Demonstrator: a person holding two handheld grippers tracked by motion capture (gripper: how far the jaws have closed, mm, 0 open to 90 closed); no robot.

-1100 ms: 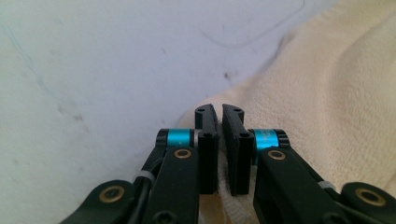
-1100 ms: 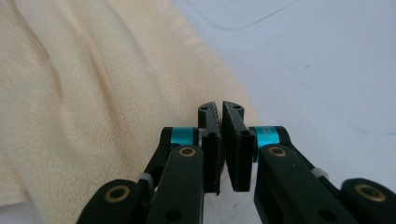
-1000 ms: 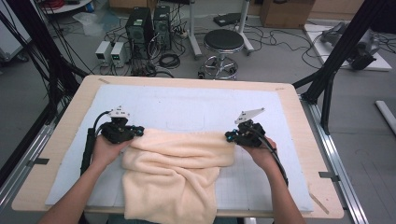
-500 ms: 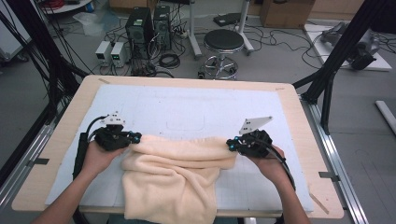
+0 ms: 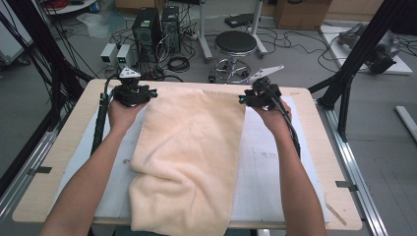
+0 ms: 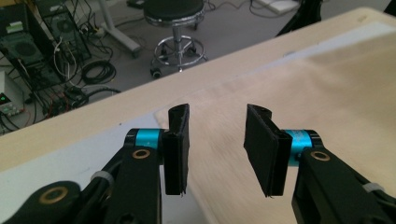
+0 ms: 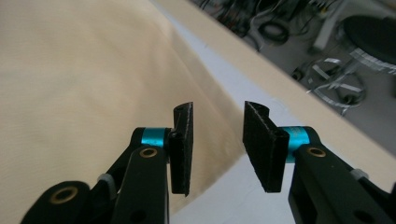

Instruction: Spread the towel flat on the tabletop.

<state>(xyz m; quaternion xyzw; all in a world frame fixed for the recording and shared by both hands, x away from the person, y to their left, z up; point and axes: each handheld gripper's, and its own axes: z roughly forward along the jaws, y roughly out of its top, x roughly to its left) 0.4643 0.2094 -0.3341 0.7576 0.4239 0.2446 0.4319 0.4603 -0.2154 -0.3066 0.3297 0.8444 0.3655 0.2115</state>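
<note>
A cream towel (image 5: 192, 147) lies spread lengthwise on the table, its near end bunched and hanging over the front edge. My left gripper (image 5: 151, 93) hovers at the towel's far left corner, my right gripper (image 5: 242, 100) at its far right corner. Both have just been opening their jaws, and nothing is pinched between the pads. In the left gripper view, my left gripper (image 6: 217, 140) is open above the towel's (image 6: 303, 84) edge. In the right gripper view, my right gripper (image 7: 217, 140) is open over the towel's (image 7: 84, 79) side edge.
The wooden table (image 5: 314, 103) carries a white mat (image 5: 275, 162) under the towel. Beyond its far edge are a black stool (image 5: 237, 44), computer towers (image 5: 155, 29) and floor cables. Black frame posts (image 5: 354, 69) rise at the right.
Both hands moved from mid-table to the far edge, pulling the towel's edge out flat. The jaws, shut on the towel before, now stand open and have let it go.
</note>
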